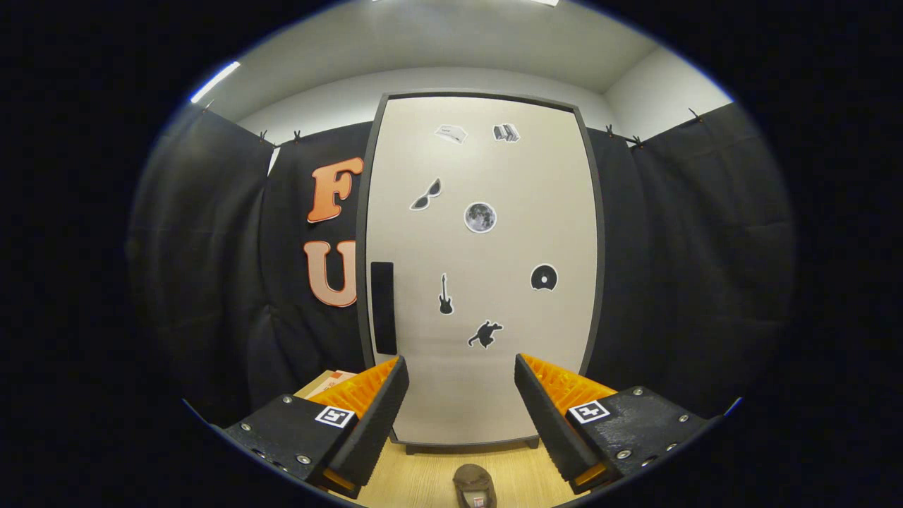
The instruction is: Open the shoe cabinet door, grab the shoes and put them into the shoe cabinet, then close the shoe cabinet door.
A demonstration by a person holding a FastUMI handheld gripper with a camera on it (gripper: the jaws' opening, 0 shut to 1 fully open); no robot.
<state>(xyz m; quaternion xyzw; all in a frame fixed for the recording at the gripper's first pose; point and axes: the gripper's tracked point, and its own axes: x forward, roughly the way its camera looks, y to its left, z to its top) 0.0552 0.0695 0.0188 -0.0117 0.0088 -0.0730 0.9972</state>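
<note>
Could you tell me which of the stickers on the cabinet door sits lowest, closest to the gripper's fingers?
The dark leaping-figure sticker, just below and right of the guitar sticker. The other stickers sit higher on the closed cabinet door. The gripper is open and holds nothing.

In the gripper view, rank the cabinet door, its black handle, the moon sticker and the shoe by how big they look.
1. Cabinet door, closed, beyond the open gripper.
2. Black handle.
3. Shoe and moon sticker: look alike; the shoe is nearer and cut off, so unranked.
</note>
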